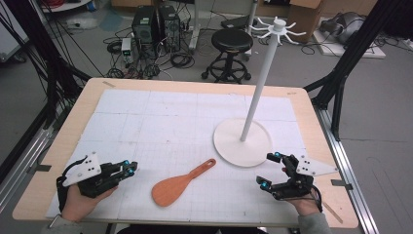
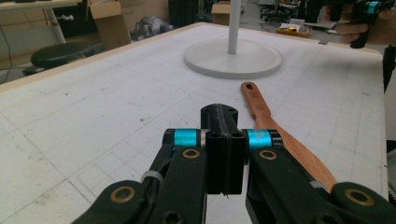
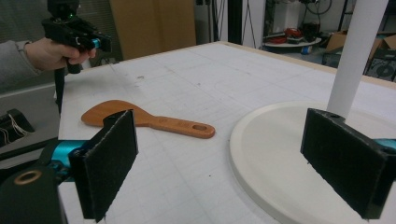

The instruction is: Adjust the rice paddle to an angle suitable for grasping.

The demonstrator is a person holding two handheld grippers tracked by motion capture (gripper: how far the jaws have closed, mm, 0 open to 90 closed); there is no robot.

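Observation:
A wooden rice paddle lies flat on the white mat near the table's front edge, handle pointing toward the stand. My left gripper hovers left of it, jaws shut with nothing between them; in the left gripper view the closed gripper points past the paddle lying to its right. My right gripper is held right of the paddle, beside the stand's base, jaws wide open and empty. In the right gripper view my right gripper frames the paddle and the base.
A white hook stand rises from a round base at the table's right centre, with hooks at its top. The gridded mat covers most of the wooden table. A black stool and computer cases stand on the floor beyond.

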